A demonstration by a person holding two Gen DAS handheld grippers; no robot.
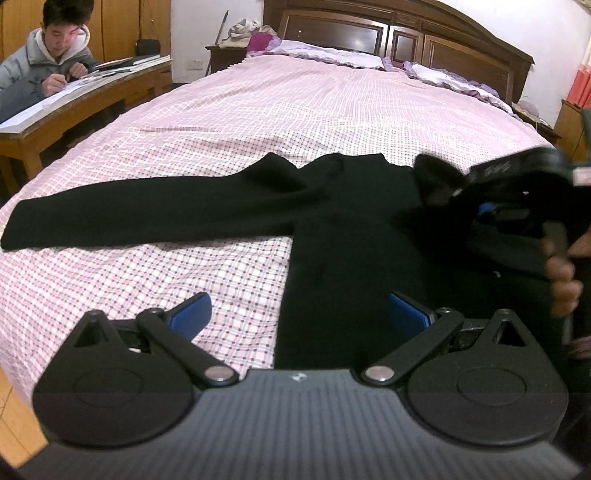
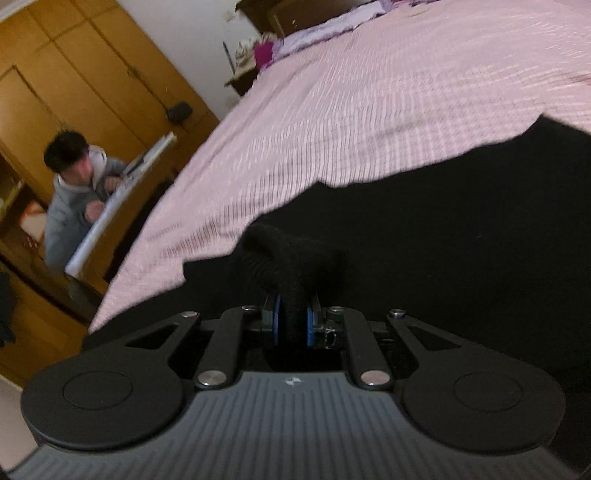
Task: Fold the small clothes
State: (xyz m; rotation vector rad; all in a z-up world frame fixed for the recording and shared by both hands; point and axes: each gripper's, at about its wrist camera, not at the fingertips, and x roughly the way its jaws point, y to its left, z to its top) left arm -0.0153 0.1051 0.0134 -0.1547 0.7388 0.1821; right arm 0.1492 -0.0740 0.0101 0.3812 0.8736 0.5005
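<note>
A black sweater (image 1: 332, 229) lies spread on the bed (image 1: 295, 110), over its pink checked sheet. Its body runs from the collar down toward the near edge of the bed, and one sleeve (image 1: 147, 210) stretches flat out to the left of the body, ending near the bed's left edge.

The left gripper (image 1: 299, 310) hovers low over the sweater's lower left edge with its jaws spread wide and nothing between them; one blue pad (image 1: 192, 314) sits above the sheet and the other above the black cloth.

The right gripper (image 2: 291, 325) has its jaws clenched on a bunched fold of the sweater, a thick roll of black knit squeezed between the blue pads and rising in front of them. From the left wrist camera this gripper shows to the right of the sweater's body, blurred, with the other sleeve's cuff (image 1: 436, 177) lifted off the bed at its tip and a hand (image 1: 561, 280) wrapped round its handle.

Beyond the bed's left side, a person (image 1: 48, 55) in a grey hooded top sits at a wooden desk (image 1: 92, 99). Pillows (image 1: 332, 51) lie at the bed's far end, against the dark wooden headboard (image 1: 406, 33).
</note>
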